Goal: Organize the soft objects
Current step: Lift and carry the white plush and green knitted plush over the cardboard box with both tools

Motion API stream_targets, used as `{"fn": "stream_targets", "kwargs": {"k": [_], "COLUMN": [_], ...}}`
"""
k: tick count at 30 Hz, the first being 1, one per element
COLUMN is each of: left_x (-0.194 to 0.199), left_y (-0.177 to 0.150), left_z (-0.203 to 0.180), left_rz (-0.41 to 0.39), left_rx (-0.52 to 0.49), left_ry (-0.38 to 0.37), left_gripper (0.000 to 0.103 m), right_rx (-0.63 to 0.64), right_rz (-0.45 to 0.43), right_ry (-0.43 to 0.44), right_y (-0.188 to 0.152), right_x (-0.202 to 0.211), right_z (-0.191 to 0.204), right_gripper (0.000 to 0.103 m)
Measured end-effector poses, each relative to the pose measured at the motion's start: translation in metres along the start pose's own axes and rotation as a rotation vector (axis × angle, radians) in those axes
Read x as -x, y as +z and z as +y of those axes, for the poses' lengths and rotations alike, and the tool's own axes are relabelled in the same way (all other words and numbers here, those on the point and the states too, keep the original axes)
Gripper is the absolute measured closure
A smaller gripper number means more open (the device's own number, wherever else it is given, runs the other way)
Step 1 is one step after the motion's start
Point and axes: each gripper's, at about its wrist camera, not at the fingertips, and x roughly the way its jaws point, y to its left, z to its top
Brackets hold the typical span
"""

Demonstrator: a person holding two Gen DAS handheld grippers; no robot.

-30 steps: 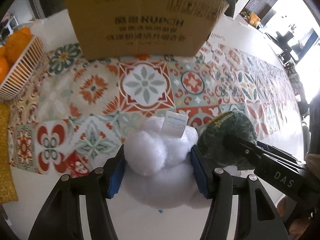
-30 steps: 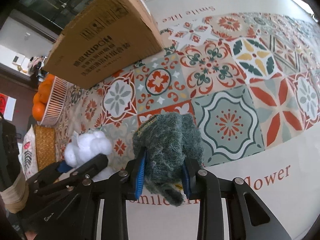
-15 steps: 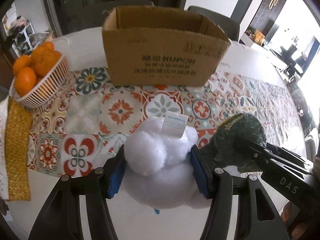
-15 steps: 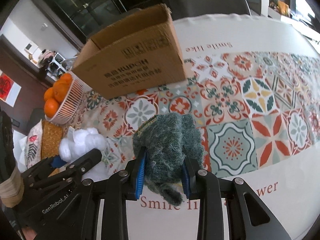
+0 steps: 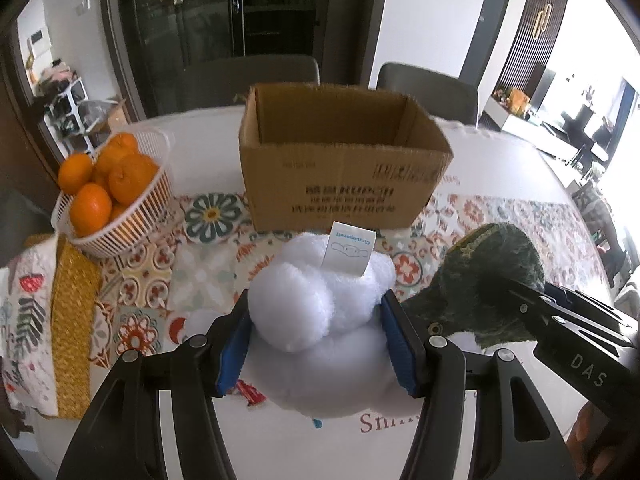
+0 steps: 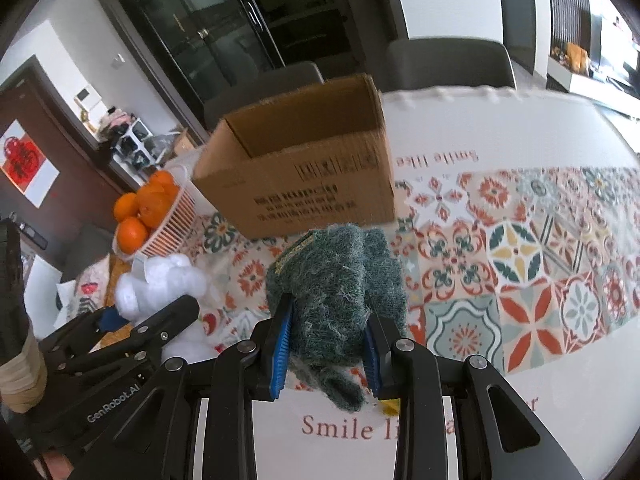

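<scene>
My left gripper (image 5: 318, 344) is shut on a white plush toy (image 5: 320, 304) with a paper tag, held above the table in front of the open cardboard box (image 5: 340, 168). My right gripper (image 6: 328, 340) is shut on a dark green fuzzy soft object (image 6: 336, 280), also held above the table short of the box (image 6: 304, 176). The two grippers are side by side: the green object shows at the right of the left wrist view (image 5: 488, 280), and the white toy shows at the left of the right wrist view (image 6: 160, 284). The box looks empty inside as far as I can see.
A white basket of oranges (image 5: 116, 196) stands left of the box. A woven yellow mat (image 5: 72, 320) and floral cloth lie at the left table edge. The patterned tablecloth (image 6: 520, 280) spreads to the right. Chairs stand behind the table.
Both grippers have risen and pulled back from the table with their soft objects; the box now appears lower and farther, with its open top visible.
</scene>
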Motion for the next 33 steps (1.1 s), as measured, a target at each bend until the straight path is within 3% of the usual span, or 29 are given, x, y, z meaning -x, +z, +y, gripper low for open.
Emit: {"fn": "stream_targets", "kwargs": {"k": [16,33], "left_x": [0.042,0.036], "left_y": [0.051,0.109], "left_z": [-0.001,-0.001], "left_rz": [-0.156,-0.219], "left_rx": [-0.039,-0.075], "left_ry": [0.009,0.008], "left_gripper": [0.043,0.043], "right_rx": [0.064,0.093], "right_rz": [-0.168,-0.280], "right_ry": [0.020,0.010], "right_y": [0.043,0.104], "right_x": [0.044,0.051], "right_z": [0.026,0.034], "right_gripper": [0.071,0.071]}}
